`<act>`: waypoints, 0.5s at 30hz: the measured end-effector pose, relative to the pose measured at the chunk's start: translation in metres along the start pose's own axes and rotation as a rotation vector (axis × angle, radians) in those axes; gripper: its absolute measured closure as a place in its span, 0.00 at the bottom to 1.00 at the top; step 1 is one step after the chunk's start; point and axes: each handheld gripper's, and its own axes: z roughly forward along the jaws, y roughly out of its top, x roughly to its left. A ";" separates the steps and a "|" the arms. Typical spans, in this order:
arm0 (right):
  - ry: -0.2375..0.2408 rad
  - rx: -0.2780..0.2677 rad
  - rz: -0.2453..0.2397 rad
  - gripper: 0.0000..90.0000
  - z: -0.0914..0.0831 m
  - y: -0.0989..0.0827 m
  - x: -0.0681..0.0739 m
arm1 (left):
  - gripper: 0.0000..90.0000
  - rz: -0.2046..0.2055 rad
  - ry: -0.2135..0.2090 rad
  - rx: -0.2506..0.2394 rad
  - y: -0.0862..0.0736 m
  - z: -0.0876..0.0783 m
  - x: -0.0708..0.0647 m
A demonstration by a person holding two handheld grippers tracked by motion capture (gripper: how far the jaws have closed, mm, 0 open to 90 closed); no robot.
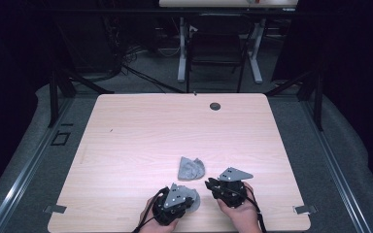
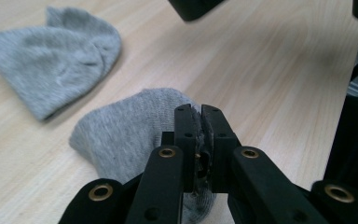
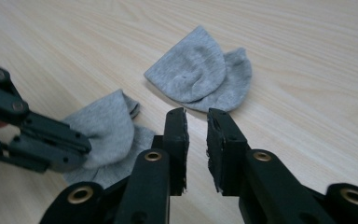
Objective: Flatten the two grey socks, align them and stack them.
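Two small grey socks lie on the wooden table (image 1: 141,131). One folded sock (image 1: 191,168) (image 2: 56,46) (image 3: 200,74) rests flat in the near middle, touched by neither gripper. The second sock (image 1: 195,201) (image 2: 121,135) (image 3: 107,126) lies closer to the front edge. My left gripper (image 1: 189,198) (image 2: 198,116) (image 3: 81,147) is shut on this sock's edge, and grey fabric shows between its jaws. Just to the right, my right gripper (image 1: 208,183) (image 3: 196,119) hovers open with a narrow gap and nothing between its jaws, pointing toward the folded sock.
A dark round grommet (image 1: 215,106) sits near the table's far edge. A black chair (image 1: 216,48) and desk legs stand beyond the table. Metal brackets (image 1: 305,209) mark the front corners. The left and far parts of the tabletop are bare wood.
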 end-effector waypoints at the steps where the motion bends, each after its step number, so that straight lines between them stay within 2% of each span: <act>1: 0.000 0.000 0.000 0.88 0.000 0.000 0.000 | 0.96 0.000 0.000 0.000 0.000 0.000 0.000; 6: 0.030 0.034 -0.023 0.98 0.004 0.000 0.006 | 0.96 -0.020 0.010 -0.033 0.002 -0.009 0.006; 7: 0.045 0.053 -0.041 0.99 0.007 -0.001 0.009 | 0.96 -0.030 0.011 -0.044 0.002 -0.012 0.008; 9: 0.052 0.059 -0.046 1.00 0.009 -0.002 0.011 | 0.96 -0.032 0.015 -0.046 0.003 -0.013 0.009; 10: 0.064 0.076 -0.066 1.00 0.013 -0.004 0.015 | 0.96 -0.039 0.014 -0.058 0.003 -0.015 0.010; 12: 0.075 0.092 -0.078 1.00 0.016 -0.005 0.018 | 0.96 -0.038 0.017 -0.063 0.003 -0.016 0.010; 15: 0.090 0.100 -0.084 1.00 0.021 -0.006 0.023 | 0.96 -0.043 0.018 -0.066 0.004 -0.019 0.012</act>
